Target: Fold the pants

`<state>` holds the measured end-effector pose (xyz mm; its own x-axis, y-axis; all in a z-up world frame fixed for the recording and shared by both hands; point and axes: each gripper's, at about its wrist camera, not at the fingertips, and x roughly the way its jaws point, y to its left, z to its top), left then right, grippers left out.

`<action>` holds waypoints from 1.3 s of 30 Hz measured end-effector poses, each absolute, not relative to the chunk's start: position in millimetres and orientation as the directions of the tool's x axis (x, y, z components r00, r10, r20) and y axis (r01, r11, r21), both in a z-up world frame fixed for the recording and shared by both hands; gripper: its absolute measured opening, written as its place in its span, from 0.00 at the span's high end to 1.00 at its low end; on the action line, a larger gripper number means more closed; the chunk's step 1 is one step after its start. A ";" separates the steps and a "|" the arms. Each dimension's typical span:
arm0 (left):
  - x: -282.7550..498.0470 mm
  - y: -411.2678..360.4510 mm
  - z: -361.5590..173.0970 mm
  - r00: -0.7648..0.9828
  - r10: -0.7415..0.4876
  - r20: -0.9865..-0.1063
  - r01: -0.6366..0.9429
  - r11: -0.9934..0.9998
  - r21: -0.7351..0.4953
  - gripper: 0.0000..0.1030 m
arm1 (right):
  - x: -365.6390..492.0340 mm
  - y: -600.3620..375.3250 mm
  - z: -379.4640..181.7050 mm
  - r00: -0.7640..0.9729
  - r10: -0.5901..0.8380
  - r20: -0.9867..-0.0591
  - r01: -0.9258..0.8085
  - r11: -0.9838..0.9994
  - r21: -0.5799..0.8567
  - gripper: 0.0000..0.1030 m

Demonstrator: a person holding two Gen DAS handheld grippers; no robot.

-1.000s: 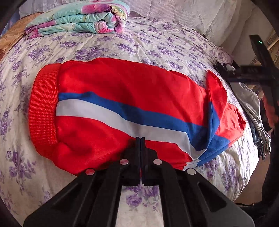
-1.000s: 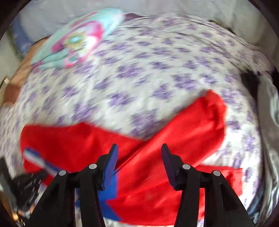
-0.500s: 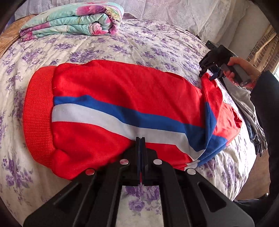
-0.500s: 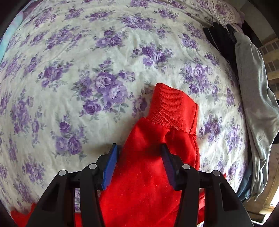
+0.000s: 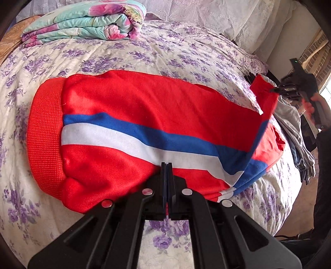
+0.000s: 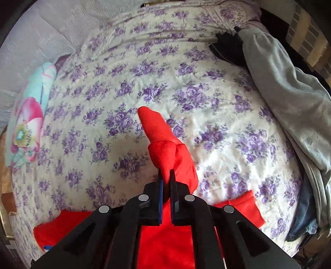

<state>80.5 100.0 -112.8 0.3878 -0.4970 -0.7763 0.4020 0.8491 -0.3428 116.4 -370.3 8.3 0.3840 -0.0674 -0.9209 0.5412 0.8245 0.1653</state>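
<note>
Red pants (image 5: 128, 115) with a blue and white side stripe lie across the bed, ribbed waistband (image 5: 44, 134) at the left. My left gripper (image 5: 166, 165) is shut on the pants' near edge, a sliver of red between its jaws. My right gripper (image 6: 166, 175) is shut on a leg cuff (image 6: 157, 132), which it holds lifted off the bed. In the left wrist view the right gripper (image 5: 289, 89) shows at the far right with the raised cuff (image 5: 263, 91) in it.
The bed (image 5: 186, 53) has a purple-flowered cover. A folded floral quilt (image 5: 82, 22) lies at its head. Grey and dark clothes (image 6: 289, 99) are piled along the bed's right edge. Pillows (image 5: 227, 16) sit behind.
My right gripper was open over the leg end; it has shut on the cuff and lifted it off the bed. My left gripper stays shut on the near edge.
</note>
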 end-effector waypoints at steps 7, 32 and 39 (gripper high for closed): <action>79.9 93.6 -109.8 0.379 -0.460 -0.803 0.436 0.854 -0.284 0.99 | -8.4 -416.1 -48.9 0.457 -0.009 -0.889 0.593 0.749 0.297 0.96; 97.5 120.2 -99.5 0.414 -0.377 -0.829 0.324 0.912 -0.252 0.95 | 39.0 -212.9 7.9 0.530 0.216 -0.820 -0.163 0.975 0.151 0.50; 91.0 136.9 -106.5 0.408 -0.434 -0.803 0.302 0.894 -0.330 0.98 | 177.1 -111.1 -6.4 0.420 0.274 -0.865 -0.406 0.909 0.091 0.50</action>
<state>91.0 136.9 -106.5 0.4083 -0.4344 -0.8029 0.3023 0.8942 -0.3302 177.1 -111.1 -6.4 0.4195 0.2744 -0.8653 -0.4063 0.9092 0.0914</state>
